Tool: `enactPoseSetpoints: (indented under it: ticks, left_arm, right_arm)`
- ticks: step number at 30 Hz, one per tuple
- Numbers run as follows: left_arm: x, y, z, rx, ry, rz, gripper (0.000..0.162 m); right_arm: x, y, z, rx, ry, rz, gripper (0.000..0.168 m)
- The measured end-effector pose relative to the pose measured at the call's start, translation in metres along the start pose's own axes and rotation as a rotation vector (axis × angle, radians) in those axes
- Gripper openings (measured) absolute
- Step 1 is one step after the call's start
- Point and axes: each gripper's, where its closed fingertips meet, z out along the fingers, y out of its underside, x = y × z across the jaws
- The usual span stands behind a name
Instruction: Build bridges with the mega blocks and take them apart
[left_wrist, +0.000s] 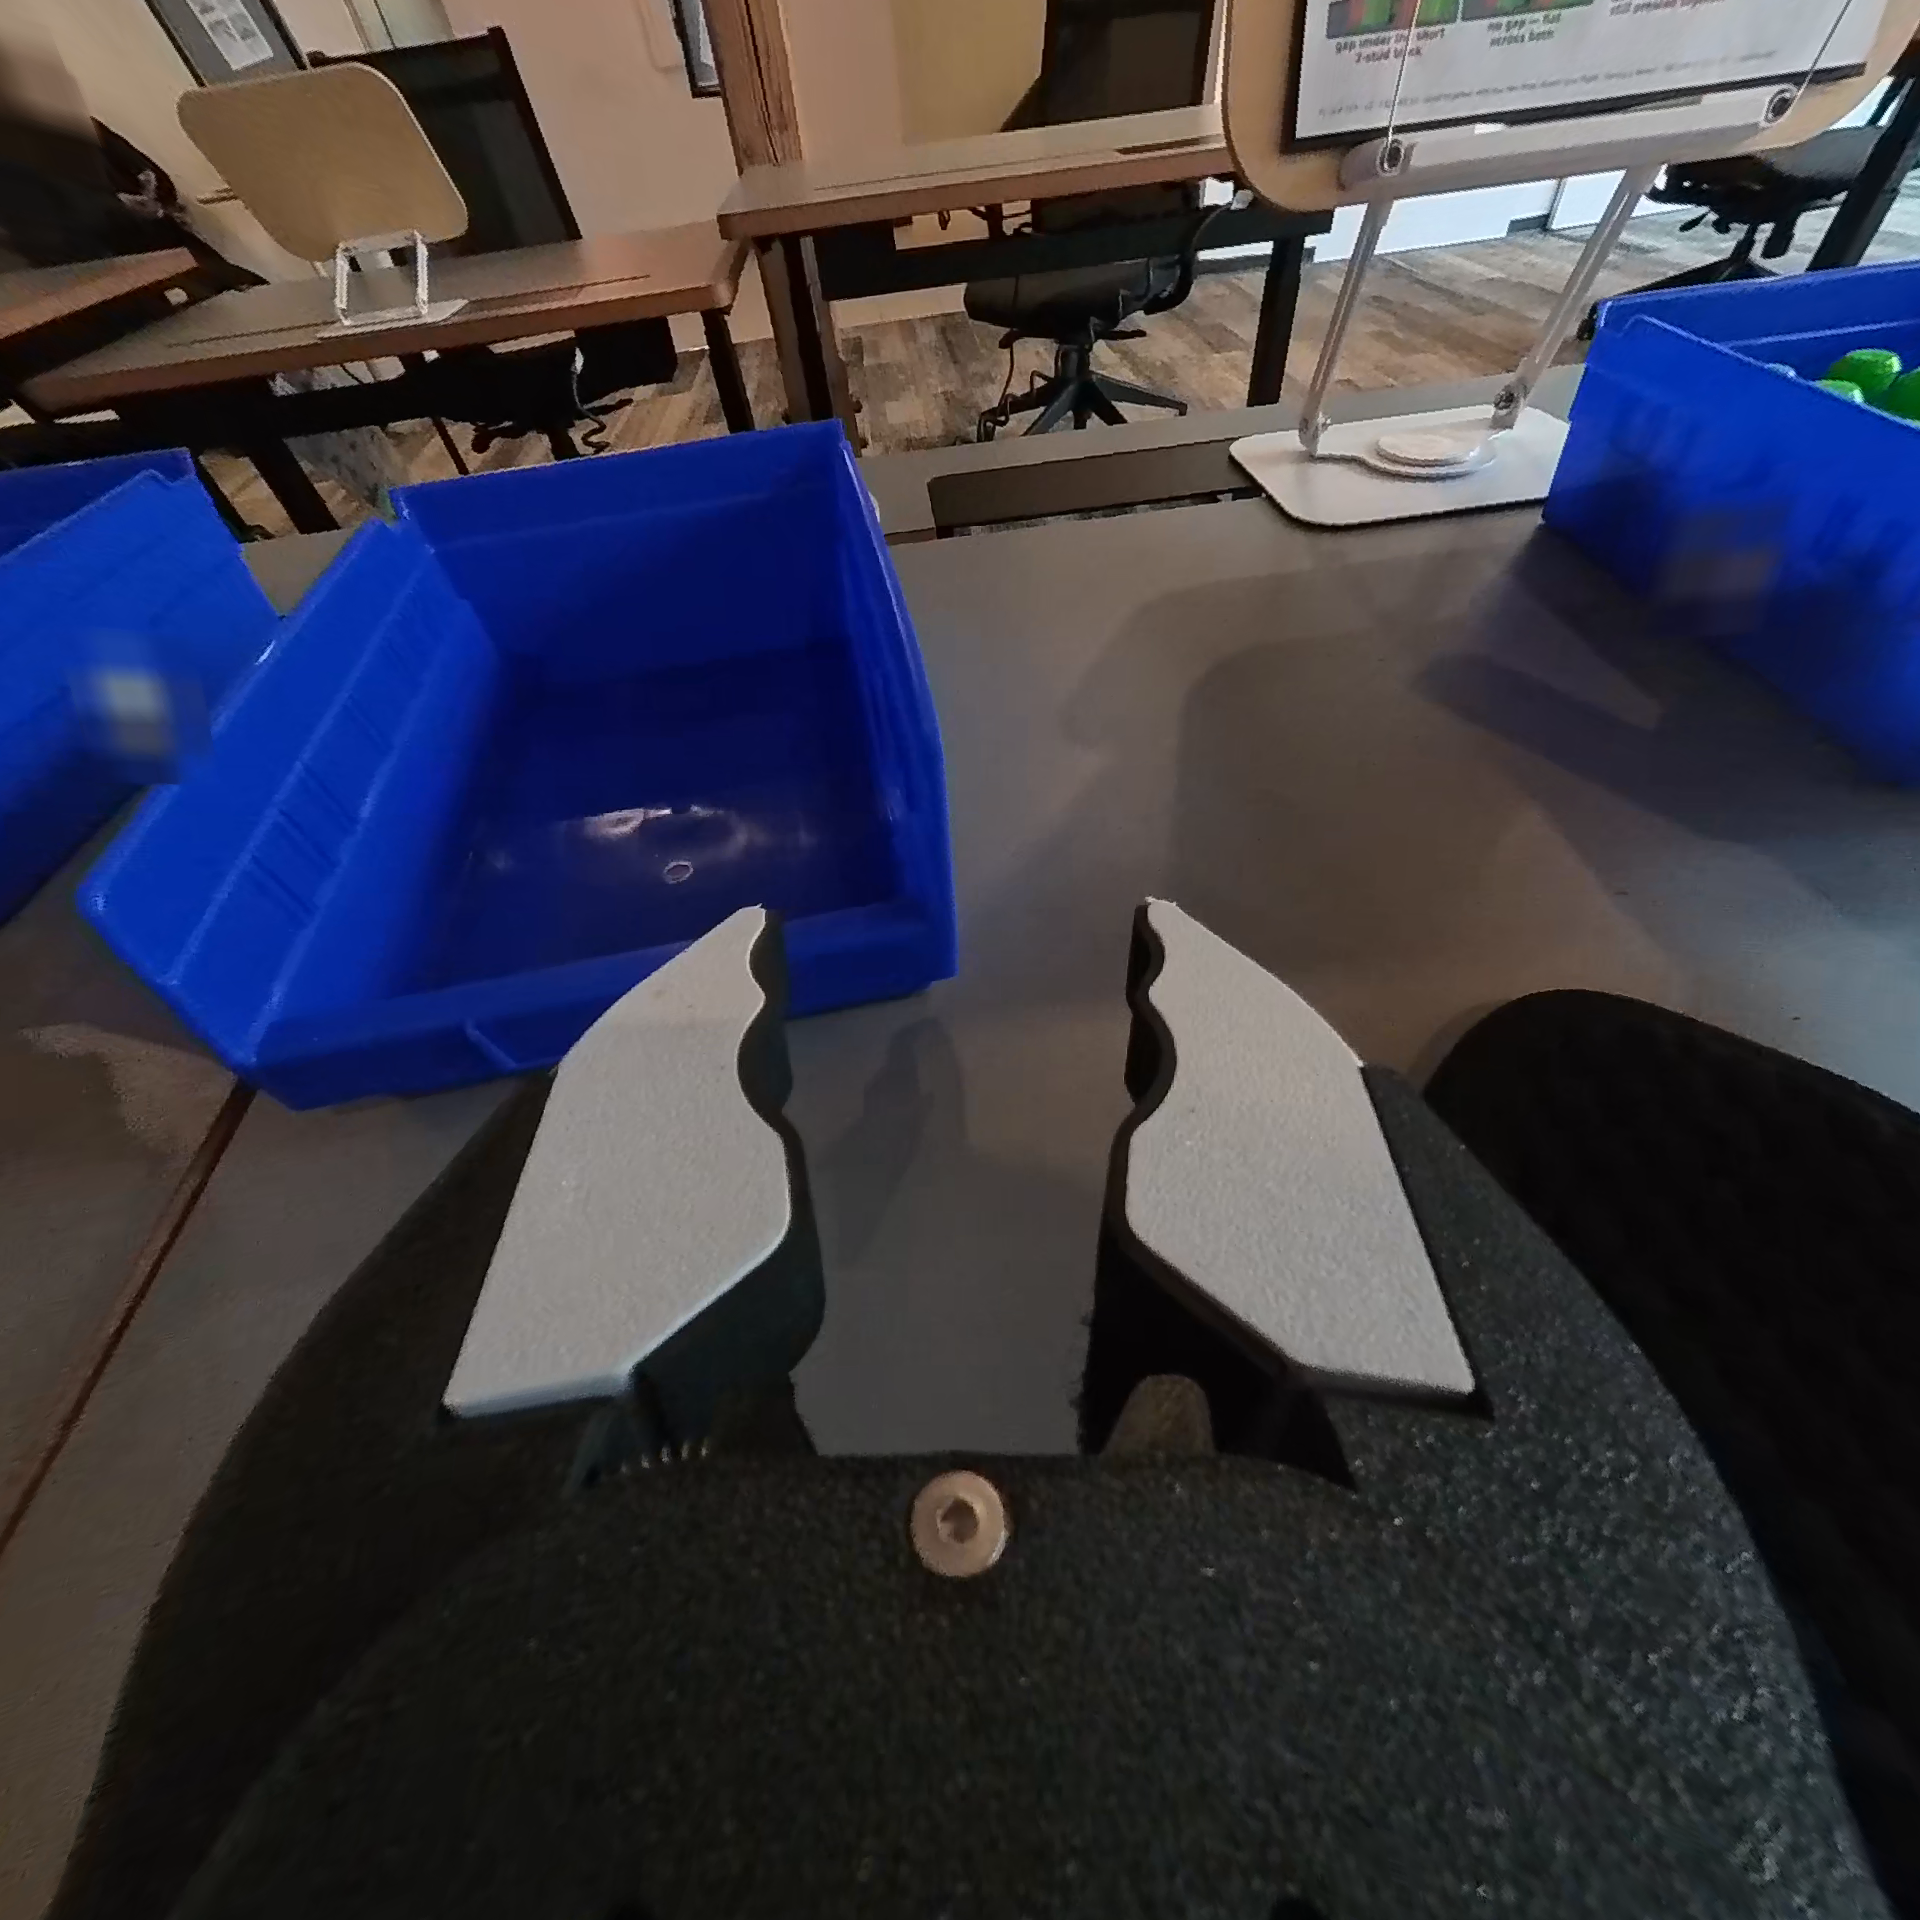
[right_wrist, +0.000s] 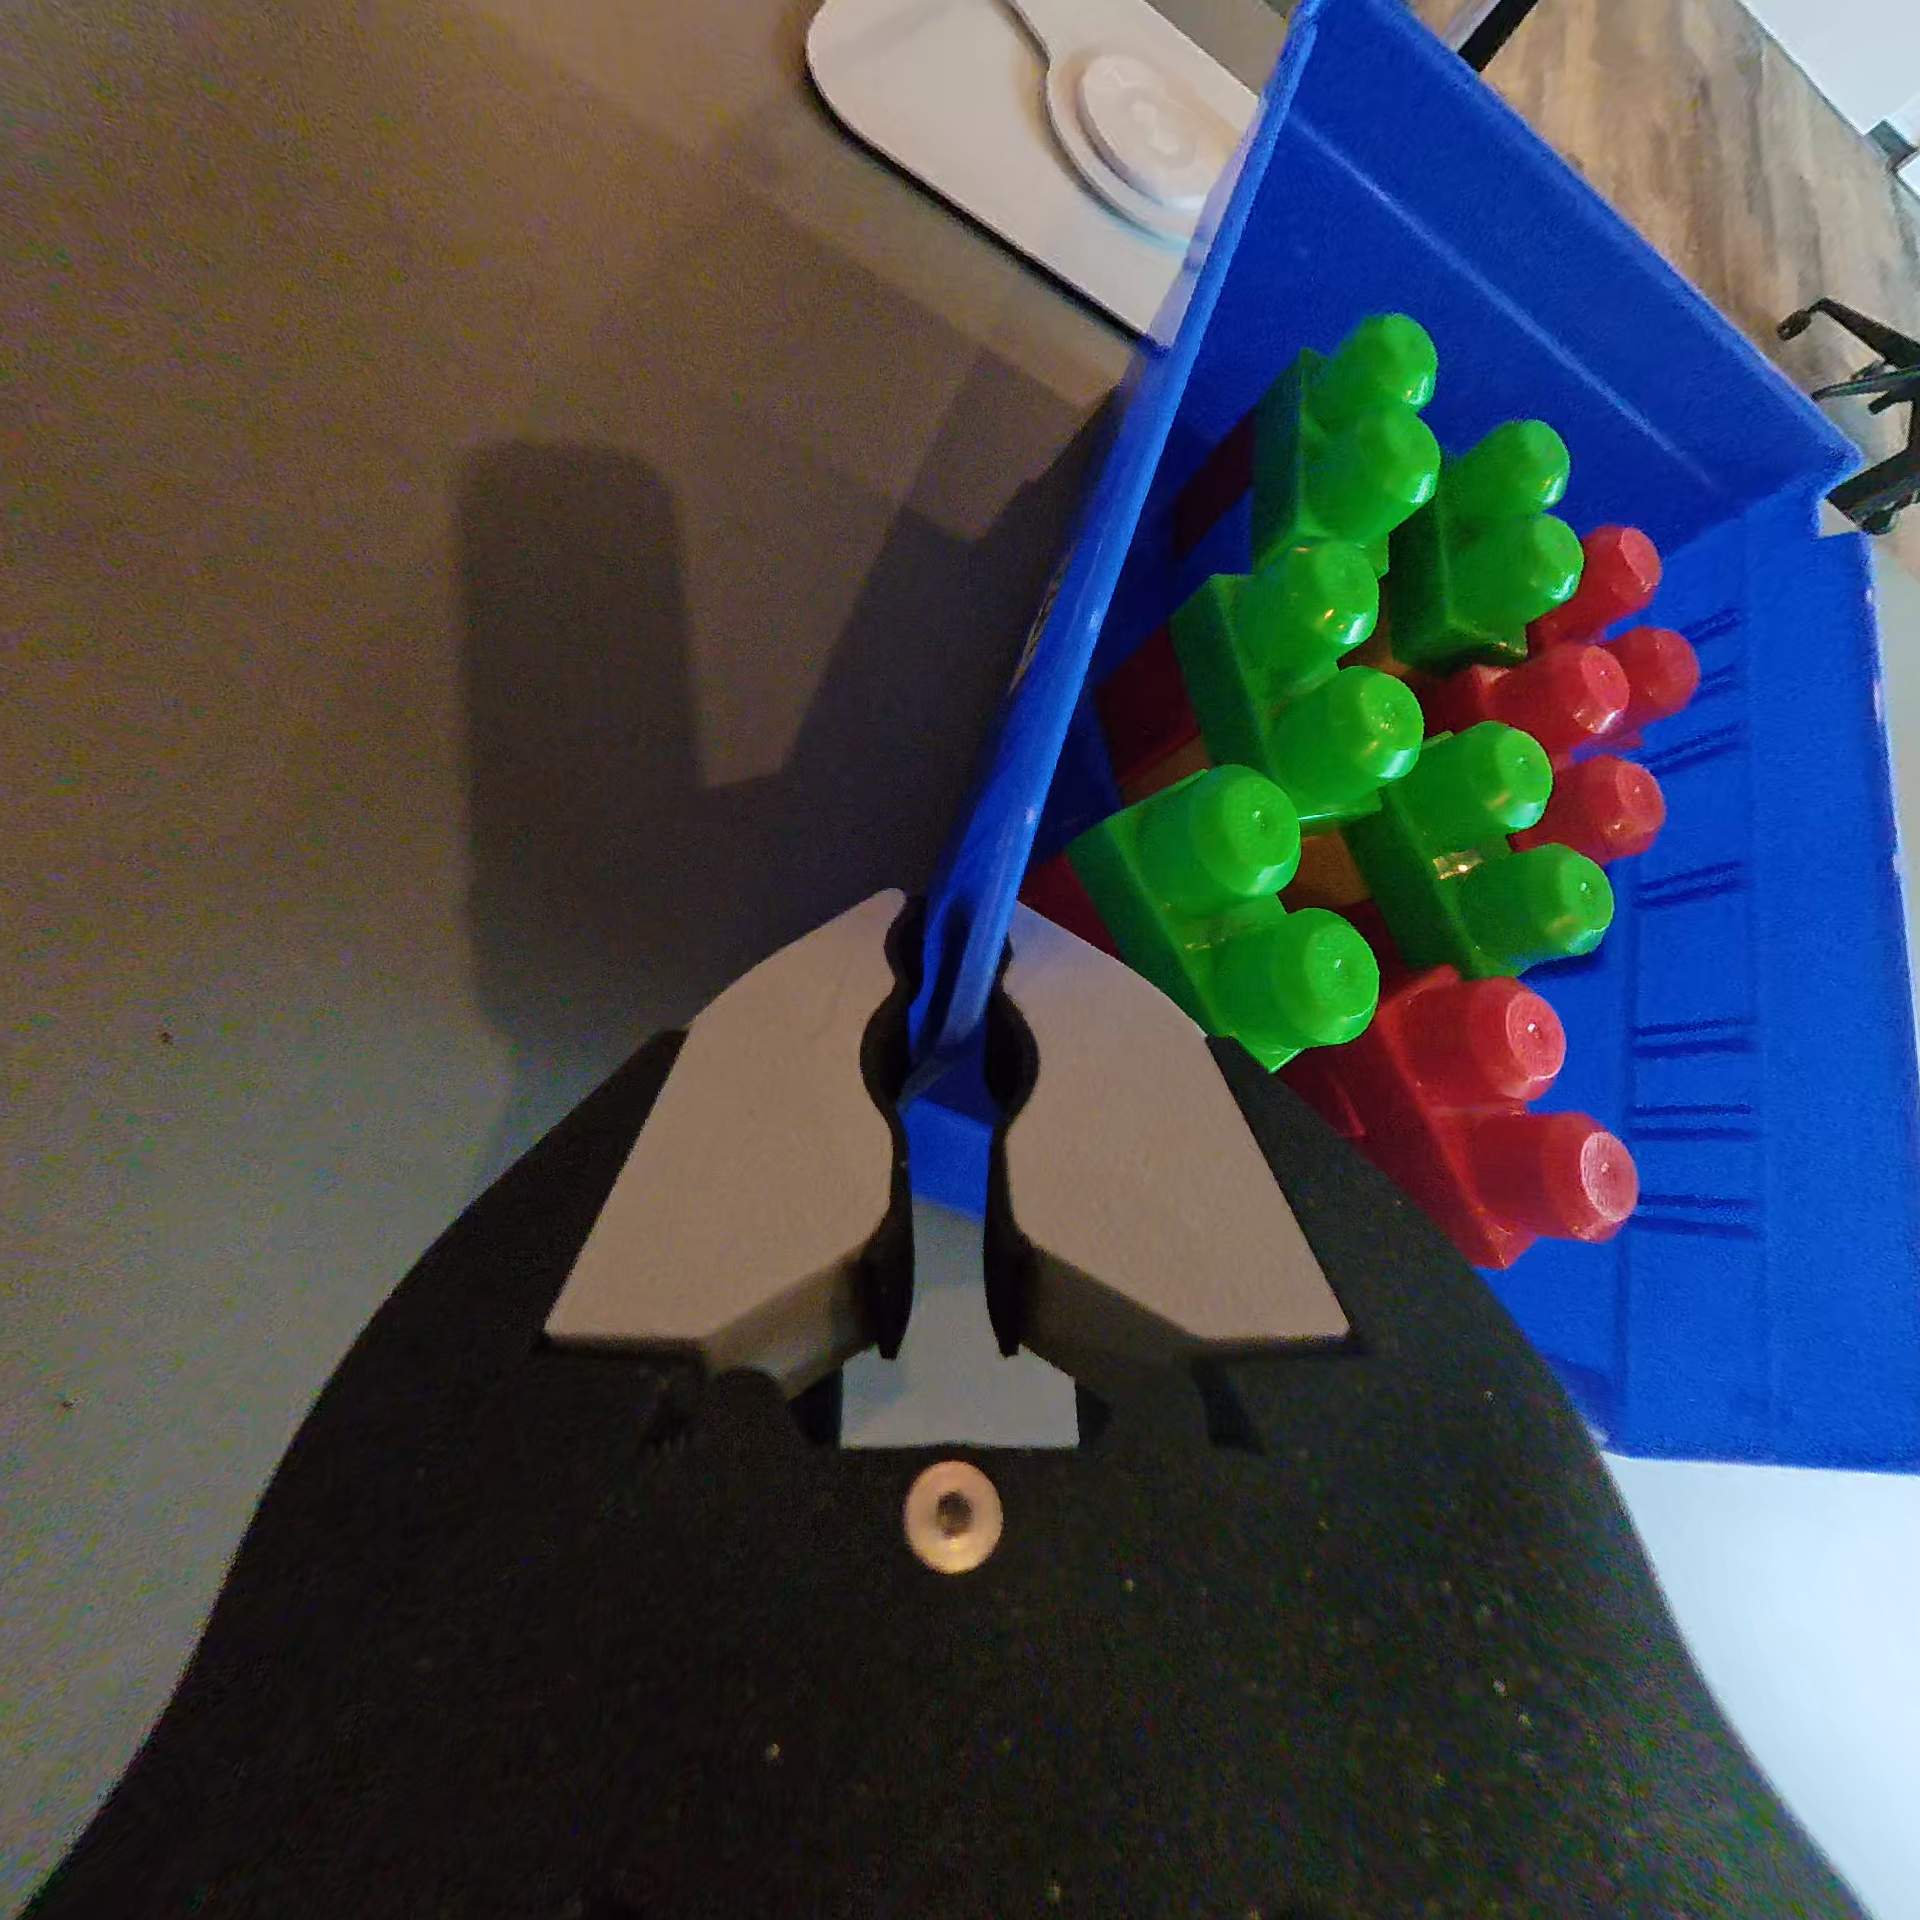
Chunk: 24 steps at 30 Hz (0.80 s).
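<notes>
on my grey table an empty blue bin sits beside a second blue bin at far left. white monitor stand base behind. office chair, brown desks beyond.

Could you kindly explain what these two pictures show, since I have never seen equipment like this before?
Each picture comes from a camera on a hand-held two-finger gripper, looking forward along its grey fingers. A person holds one in each hand. In the left wrist view, the left gripper is open over a grey table, with an empty blue bin just ahead. In the right wrist view, the right gripper is shut on the wall of another blue bin that holds green blocks and red blocks. A white stand base sits beyond it.
</notes>
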Motion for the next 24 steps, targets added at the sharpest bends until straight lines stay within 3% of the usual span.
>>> enactPoseSetpoints:
  ticks: [7,10,14,24]
  left_arm:
    - [0.0,0.0,0.001,-0.001,0.001,-0.002,0.064]
    - [0.001,-0.003,0.003,0.005,0.004,-0.005,0.068]
    - [0.004,-0.009,0.01,-0.003,0.005,0.0,0.068]
    - [-0.008,0.007,0.077,-0.135,-0.109,0.064,0.06]
  right_arm:
    - [-0.001,-0.001,0.0,0.011,-0.002,-0.018,0.01]
    - [-0.01,-0.007,-0.008,0.072,-0.082,-0.019,0.037]
    - [-0.002,-0.02,-0.036,0.174,-0.124,-0.017,0.042]
    - [0.055,-0.009,-0.094,0.361,-0.175,0.045,0.049]
